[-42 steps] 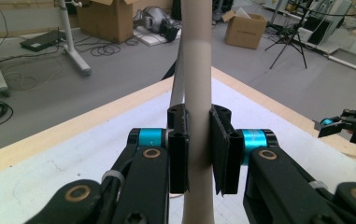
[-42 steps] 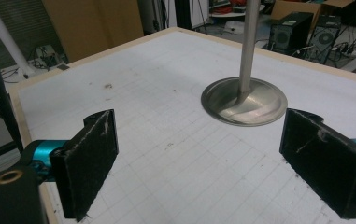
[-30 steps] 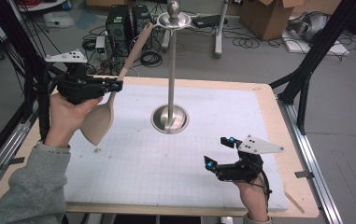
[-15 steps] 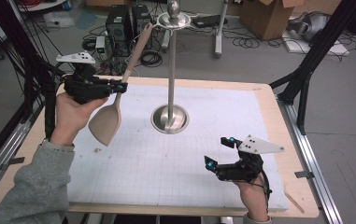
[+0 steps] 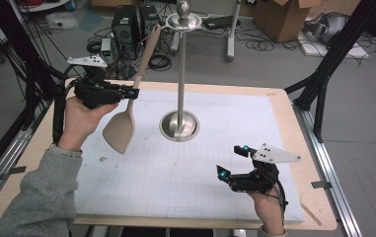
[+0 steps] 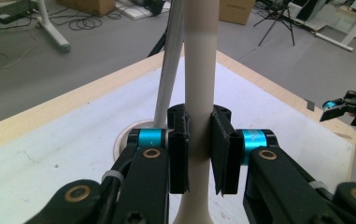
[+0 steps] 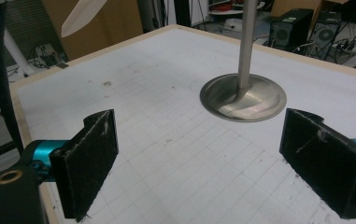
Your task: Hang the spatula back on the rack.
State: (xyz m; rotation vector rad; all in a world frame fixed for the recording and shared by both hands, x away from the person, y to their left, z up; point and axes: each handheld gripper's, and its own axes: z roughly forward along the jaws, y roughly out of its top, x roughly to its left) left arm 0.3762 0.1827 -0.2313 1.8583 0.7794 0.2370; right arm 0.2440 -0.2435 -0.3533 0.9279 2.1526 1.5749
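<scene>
Two grippers: one in each of the person's hands, left lifted, right low over the table.
Left gripper [image 5: 135, 93]: raised above the table's left side, its jaws clamped narrow on the handle of a beige, flat-bladed plastic spatula [image 5: 126, 118].
Grip seen close: in the left gripper view the black pads [image 6: 222, 151] press the spatula's handle [image 6: 198, 93] from both sides, handle running upright between them.
Spatula's place: held clear of the table, blade down and hanging over the white gridded mat [image 5: 185, 182], handle slanting up and to the right, its top end near the disc at the top of the stand.
Centre: a polished metal stand with a round dished base and a thin upright pole [image 5: 181, 84], standing on the mat just right of the spatula's blade, apart from it.
Right gripper [image 5: 234, 160]: near the table's front right edge, jaws spread wide, nothing between them.
Right gripper view: both black pads [image 7: 91, 161] stand far apart over the mat, the stand's base [image 7: 243, 98] beyond them.
Table: light wooden tabletop [image 5: 294, 133] bordering the mat.
</scene>
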